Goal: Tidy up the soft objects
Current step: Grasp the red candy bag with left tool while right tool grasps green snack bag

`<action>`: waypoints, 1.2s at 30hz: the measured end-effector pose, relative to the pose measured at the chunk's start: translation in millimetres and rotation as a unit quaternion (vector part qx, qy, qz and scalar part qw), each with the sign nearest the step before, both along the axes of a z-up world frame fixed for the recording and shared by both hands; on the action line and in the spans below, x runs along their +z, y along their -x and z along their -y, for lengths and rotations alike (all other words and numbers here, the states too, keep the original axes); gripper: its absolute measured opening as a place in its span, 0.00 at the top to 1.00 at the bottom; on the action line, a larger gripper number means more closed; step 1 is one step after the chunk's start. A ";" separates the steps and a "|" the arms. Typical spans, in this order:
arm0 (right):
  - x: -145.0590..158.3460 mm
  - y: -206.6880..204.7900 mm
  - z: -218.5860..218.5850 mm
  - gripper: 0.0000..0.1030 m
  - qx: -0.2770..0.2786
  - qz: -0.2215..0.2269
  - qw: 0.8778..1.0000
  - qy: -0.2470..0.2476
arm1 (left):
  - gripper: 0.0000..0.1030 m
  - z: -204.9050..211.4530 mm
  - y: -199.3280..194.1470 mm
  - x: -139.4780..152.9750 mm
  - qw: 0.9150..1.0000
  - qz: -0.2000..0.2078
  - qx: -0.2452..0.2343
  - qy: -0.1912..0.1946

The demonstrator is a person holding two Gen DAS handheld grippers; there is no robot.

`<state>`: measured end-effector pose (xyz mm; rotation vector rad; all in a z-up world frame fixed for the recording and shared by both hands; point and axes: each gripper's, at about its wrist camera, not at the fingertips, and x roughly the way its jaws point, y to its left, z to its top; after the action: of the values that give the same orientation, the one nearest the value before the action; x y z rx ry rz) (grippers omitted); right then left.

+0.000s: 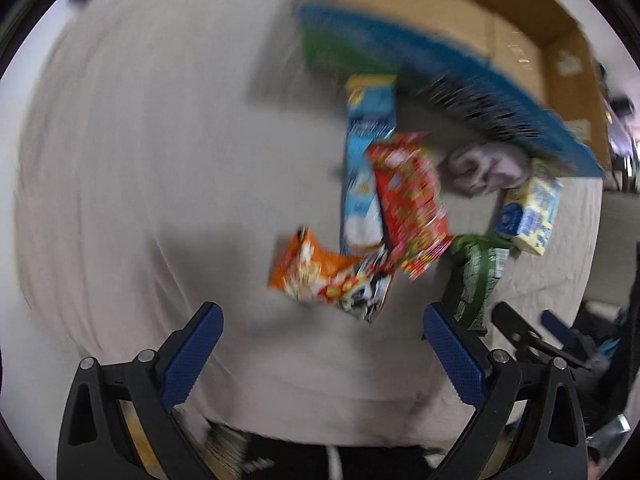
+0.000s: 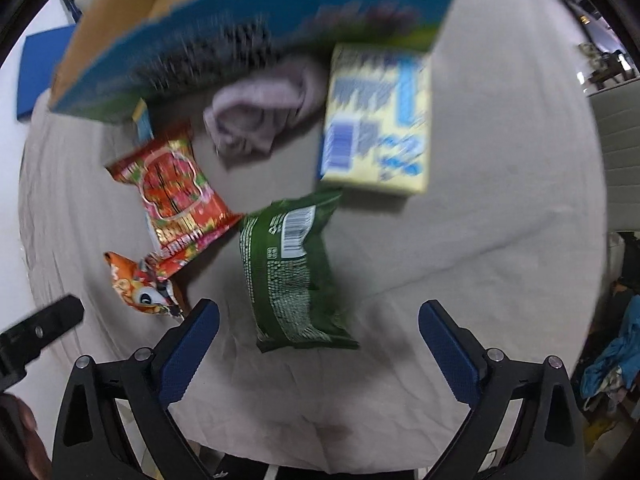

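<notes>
Both claws hang wide apart and hold nothing, poised above a worktop (image 2: 480, 240) draped in a wrinkled beige cloth, which suggests the sorting has hardly begun. The right claw (image 2: 319, 320) sits directly over the green packet (image 2: 294, 268), a crinkly foil pillow pack lying barcode-side up at 12 o'clock just ahead of the blue textured pads (image 2: 188, 356); by my reading it is lined up as the nearest pick. At 10 o'clock of it lies the red packet (image 2: 176, 192), glossy and flat with crimped ends, overlapping the orange packet (image 2: 140, 288), a smaller crumpled pouch at 9 o'clock. The left claw (image 1: 322, 324) faces that same cluster from the other side, with the orange packet (image 1: 320, 276) at 12 o'clock close in front and a long light-blue packet (image 1: 366, 168) partly tucked under the red one beyond. A yellow carton (image 2: 380, 120), stiff and square-edged, stands at 1 o'clock in the right view, and a grey cloth (image 2: 260, 116), limp and bunched, lies at 12 o'clock against the cardboard box (image 2: 120, 4). The box, open-topped with a blue printed wall, is likely the destination, which would explain why the goods are gathered just at its foot. Motion blur smears the prints, so the labels cannot be read.
</notes>
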<state>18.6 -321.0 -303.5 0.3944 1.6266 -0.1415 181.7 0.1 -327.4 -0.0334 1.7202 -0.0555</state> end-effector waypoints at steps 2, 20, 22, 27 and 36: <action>-14.1 -2.0 -4.3 0.02 0.000 -0.007 1.000 -0.005 | 0.00 -12.0 4.6 -14.5 0.999 -0.024 0.042 0.017; -84.2 0.6 15.4 0.61 -0.025 -0.047 0.999 0.000 | 0.01 52.8 -30.1 -16.3 1.000 0.019 0.002 -0.020; -88.9 4.8 28.6 0.61 -0.035 -0.049 0.998 0.010 | 0.01 66.8 -35.7 -18.1 0.999 0.024 -0.009 -0.028; -105.7 14.4 49.1 0.61 -0.056 -0.053 0.997 0.019 | 0.01 99.8 -47.5 -39.2 0.997 0.017 -0.041 -0.056; -140.8 12.9 51.1 0.61 -0.068 -0.056 0.996 0.020 | 0.55 138.4 -40.6 -75.9 0.988 0.024 -0.113 -0.101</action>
<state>5.6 -372.1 -444.2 0.4726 1.7052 -0.3033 222.3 -138.3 -403.3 0.3117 1.6670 -0.0485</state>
